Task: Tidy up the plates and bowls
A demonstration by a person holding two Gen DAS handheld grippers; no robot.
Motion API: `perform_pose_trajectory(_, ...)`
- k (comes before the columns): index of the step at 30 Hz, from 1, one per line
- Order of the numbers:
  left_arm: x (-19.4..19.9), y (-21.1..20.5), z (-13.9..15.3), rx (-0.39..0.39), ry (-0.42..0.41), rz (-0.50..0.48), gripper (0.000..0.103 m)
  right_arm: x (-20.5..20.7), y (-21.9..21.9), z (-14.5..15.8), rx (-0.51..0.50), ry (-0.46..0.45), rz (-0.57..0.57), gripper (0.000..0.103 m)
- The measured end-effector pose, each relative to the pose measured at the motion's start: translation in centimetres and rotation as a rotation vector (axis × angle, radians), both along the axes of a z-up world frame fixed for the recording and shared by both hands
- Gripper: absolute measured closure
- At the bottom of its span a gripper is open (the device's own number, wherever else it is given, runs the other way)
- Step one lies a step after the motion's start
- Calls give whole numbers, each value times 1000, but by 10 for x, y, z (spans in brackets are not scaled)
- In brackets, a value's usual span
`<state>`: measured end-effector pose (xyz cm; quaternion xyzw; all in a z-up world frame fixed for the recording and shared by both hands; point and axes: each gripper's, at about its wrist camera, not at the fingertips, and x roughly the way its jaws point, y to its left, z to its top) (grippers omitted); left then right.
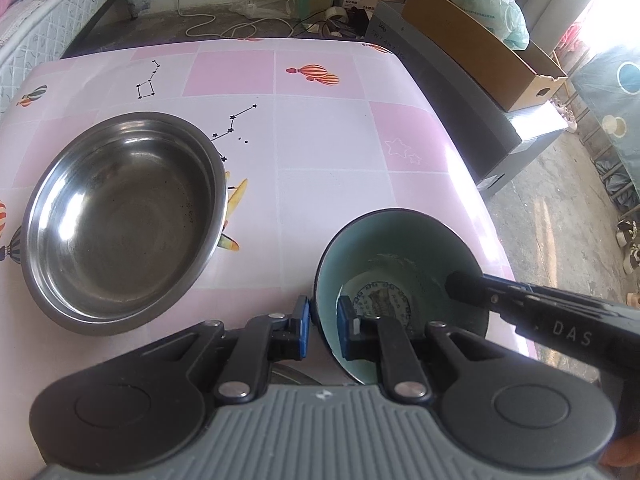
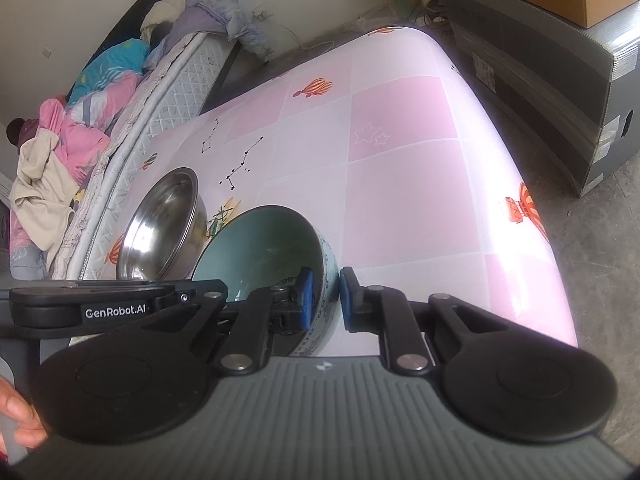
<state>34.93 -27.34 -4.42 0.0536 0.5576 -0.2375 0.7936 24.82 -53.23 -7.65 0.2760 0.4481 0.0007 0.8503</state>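
Both grippers on the teal bowl now, near right part of the table. Left gripper clamped across the near-left rim, 1 blue pad outside the wall, 1 inside. Right gripper clamped on the opposite rim the same way, wall pinched between the pads. Looks tipped in both views, though the wide lens may exaggerate that; whether the foot is off the cloth, cannot tell.

Steel bowl sitting empty to the left, wide and shallow, just beside the teal one with a strip of cloth between. No plates in view.

Step in hand, by the look of it: a 2-sided grab of the teal bowl, ready to carry. Nesting into the steel bowl seems the likely goal, being the bigger of the 2.

Next move calls for a level lift with both grips kept firm, a short sweep left, then a gentle set-down centred in the steel bowl. Worth watching: glazed rim, thin pinch, so any twist between the 2 hands could let it slip or clank against the steel rim.
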Motion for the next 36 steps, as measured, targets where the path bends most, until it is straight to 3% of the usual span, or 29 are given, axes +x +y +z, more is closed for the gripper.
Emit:
perform_pose_trajectory(18,-2,-11,-16,32,22,-24,88,12,14,-13,-37,40,-6,87)
perform_pose_trajectory(36,1,-14,-26,31,54,-33,86,2,11,-16,5,33,-16,83)
